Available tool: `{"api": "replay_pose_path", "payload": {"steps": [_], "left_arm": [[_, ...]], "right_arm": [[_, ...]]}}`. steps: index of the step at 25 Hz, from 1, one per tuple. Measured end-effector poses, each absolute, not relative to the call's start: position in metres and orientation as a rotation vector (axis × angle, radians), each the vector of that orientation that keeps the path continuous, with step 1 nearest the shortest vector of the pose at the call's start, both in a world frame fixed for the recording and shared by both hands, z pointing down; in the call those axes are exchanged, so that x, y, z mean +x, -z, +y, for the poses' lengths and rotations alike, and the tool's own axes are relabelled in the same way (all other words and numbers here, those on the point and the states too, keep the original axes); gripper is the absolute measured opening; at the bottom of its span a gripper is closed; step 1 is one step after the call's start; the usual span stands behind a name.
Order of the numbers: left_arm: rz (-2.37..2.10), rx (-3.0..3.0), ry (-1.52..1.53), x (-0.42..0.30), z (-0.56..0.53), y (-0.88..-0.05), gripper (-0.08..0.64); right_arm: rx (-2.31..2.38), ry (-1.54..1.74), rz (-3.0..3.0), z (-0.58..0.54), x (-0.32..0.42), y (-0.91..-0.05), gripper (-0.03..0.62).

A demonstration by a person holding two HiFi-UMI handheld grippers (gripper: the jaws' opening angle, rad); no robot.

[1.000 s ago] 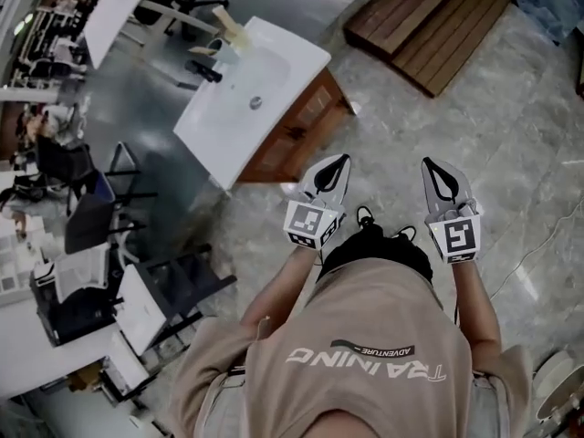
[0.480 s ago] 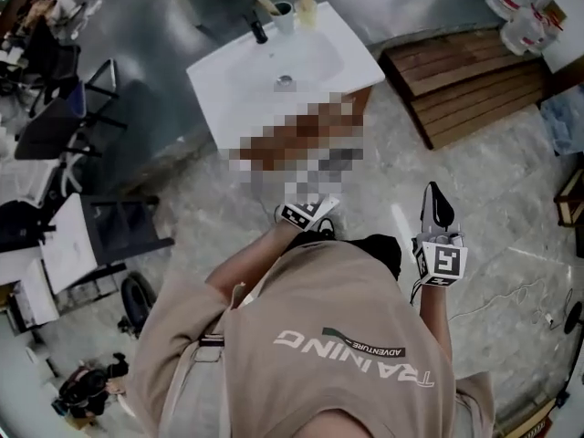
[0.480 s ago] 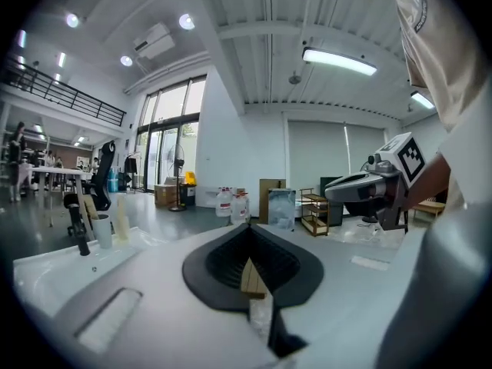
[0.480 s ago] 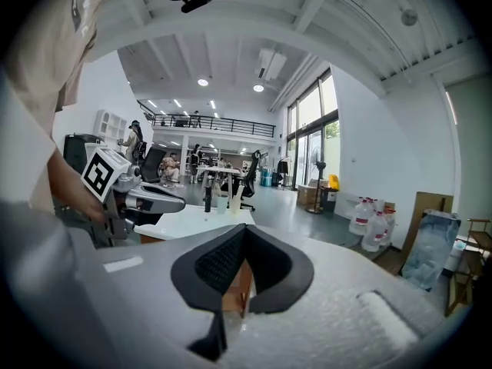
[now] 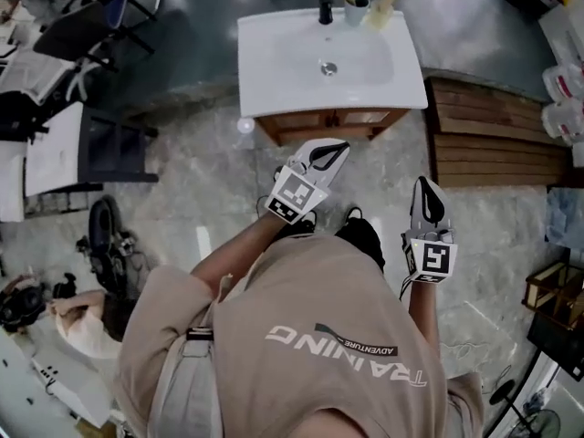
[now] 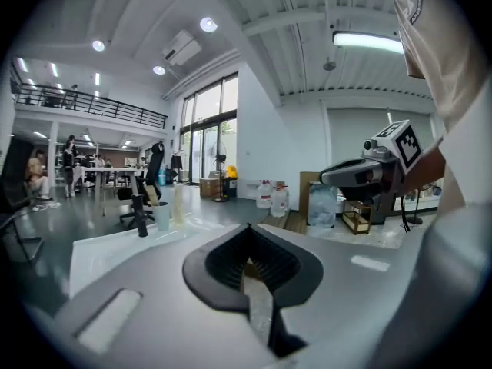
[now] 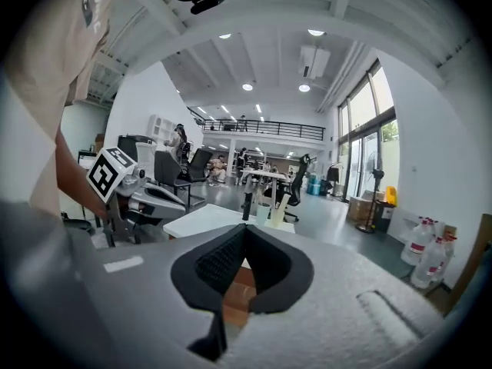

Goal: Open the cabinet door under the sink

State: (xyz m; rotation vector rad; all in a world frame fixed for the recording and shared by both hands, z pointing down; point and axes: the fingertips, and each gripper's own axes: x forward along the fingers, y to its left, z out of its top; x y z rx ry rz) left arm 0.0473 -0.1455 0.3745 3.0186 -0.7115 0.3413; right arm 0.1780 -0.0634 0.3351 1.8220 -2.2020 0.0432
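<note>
Turning has brought the cabinet door (image 5: 315,119) squarely ahead of me, shut, directly under the sink (image 5: 274,62). My left gripper (image 5: 330,151) is just short of the sink and my right gripper (image 5: 423,188) farther back from it. Both are clenched and empty, so reaching comes next.

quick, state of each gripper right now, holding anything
left gripper: closed, holding nothing
right gripper: closed, holding nothing
</note>
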Motion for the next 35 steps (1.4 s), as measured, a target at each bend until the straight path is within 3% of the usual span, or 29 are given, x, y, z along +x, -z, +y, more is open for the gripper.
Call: {"api": "replay_pose_path", "payload": {"steps": [14,24,35], "left_arm": [[-1.233,2.667,-0.483,0.048,-0.135,-0.404,0.017],[-1.389,2.504,-0.504,0.043,-0.127,-0.398,0.017],[-1.363,2.43,-0.448,0.046,-0.127,-0.421,0.017]], "right_arm": [[1.165,0.201,-2.456,-0.107,0.197,-0.363,0.003],[1.106,-0.143,-2.611,-0.122,0.201,-0.403,0.003],[1.032,-0.146,-2.627,-0.121,0.183,-0.407,0.003]]}}
